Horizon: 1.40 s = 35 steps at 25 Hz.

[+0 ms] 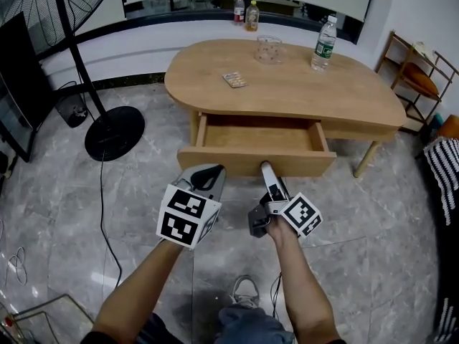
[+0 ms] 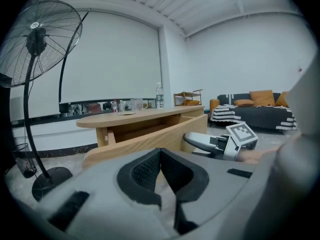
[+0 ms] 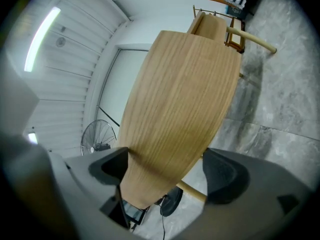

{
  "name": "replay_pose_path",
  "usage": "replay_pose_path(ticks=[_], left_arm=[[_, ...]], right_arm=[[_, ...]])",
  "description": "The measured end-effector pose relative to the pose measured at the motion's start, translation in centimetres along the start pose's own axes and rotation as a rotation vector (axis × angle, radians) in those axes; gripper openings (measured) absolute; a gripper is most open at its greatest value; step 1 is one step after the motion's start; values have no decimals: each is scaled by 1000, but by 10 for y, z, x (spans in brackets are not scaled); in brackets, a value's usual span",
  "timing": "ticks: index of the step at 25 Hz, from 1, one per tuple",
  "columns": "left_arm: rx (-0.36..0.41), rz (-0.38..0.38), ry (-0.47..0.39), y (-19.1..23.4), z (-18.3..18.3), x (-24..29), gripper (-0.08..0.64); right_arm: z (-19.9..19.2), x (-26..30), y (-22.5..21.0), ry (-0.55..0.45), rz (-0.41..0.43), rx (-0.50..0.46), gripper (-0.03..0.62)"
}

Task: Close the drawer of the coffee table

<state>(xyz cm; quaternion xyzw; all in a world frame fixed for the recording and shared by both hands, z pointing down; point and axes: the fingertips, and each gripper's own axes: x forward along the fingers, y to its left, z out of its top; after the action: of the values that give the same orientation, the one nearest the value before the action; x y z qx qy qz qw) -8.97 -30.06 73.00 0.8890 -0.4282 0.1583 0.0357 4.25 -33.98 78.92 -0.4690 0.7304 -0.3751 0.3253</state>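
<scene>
Forearms reach up from six o'clock toward the coffee table (image 1: 301, 84), whose drawer (image 1: 258, 143) stands pulled out at twelve o'clock. The left gripper (image 1: 209, 172), held nearly level just short of the drawer front (image 1: 229, 162), has its jaws pressed together on nothing. The right gripper (image 1: 266, 166), rolled onto its side, has its tip at the drawer front, jaws spread wide and clamping nothing. At one o'clock a water bottle (image 1: 324, 44) bears a green label, too small to read.
</scene>
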Motion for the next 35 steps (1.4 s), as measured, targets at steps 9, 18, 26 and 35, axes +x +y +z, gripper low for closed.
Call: replay_pose_path(ticks=[9,18,26,35], left_arm=[[4,-1,-16,1,10,0,3],[-5,2,-18,8,10,7,3],[-10,8,-13,17,12,20,3],[-19,23,-5,35,15,36,3]], right_arm=[[1,2,1,22,-40,16,460],[4,14,-2,12,-47,22,462],[10,33,-9,26,-53,28,466],[20,64,-19,7,-61,50,457]])
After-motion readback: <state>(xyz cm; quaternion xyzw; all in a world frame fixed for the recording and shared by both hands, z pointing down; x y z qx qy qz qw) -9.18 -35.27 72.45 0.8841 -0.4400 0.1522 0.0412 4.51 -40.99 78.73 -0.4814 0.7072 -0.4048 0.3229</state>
